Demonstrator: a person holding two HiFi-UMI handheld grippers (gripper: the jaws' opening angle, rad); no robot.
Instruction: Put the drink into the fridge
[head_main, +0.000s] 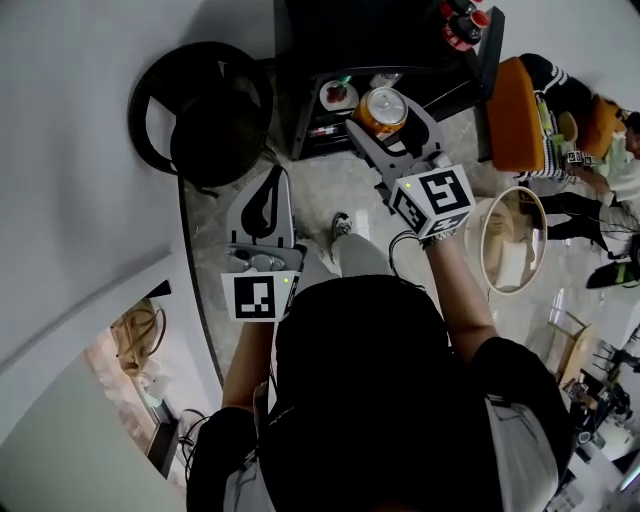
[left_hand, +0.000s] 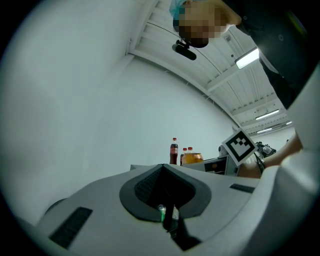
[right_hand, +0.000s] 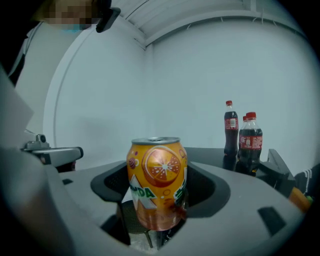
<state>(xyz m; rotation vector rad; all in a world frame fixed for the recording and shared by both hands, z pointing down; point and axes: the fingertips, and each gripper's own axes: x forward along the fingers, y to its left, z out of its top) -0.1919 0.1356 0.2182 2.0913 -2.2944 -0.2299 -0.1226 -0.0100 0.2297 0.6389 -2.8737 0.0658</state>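
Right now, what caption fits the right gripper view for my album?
Right claw grips an upright orange soda can; cola bottles stand behind.

Am standing in office-type lounge or break area, not home kitchen. Am looking down at small black fridge (head_main: 350, 30) on pale stone floor (head_main: 340, 185), orange seats (head_main: 513, 115) with seated person (head_main: 610, 170), round table (head_main: 541, 225). Strip lights (left_hand: 247, 58) are glowing in panelled ceiling (left_hand: 165, 35); plain white walls (head_main: 80, 150) are closing room in.
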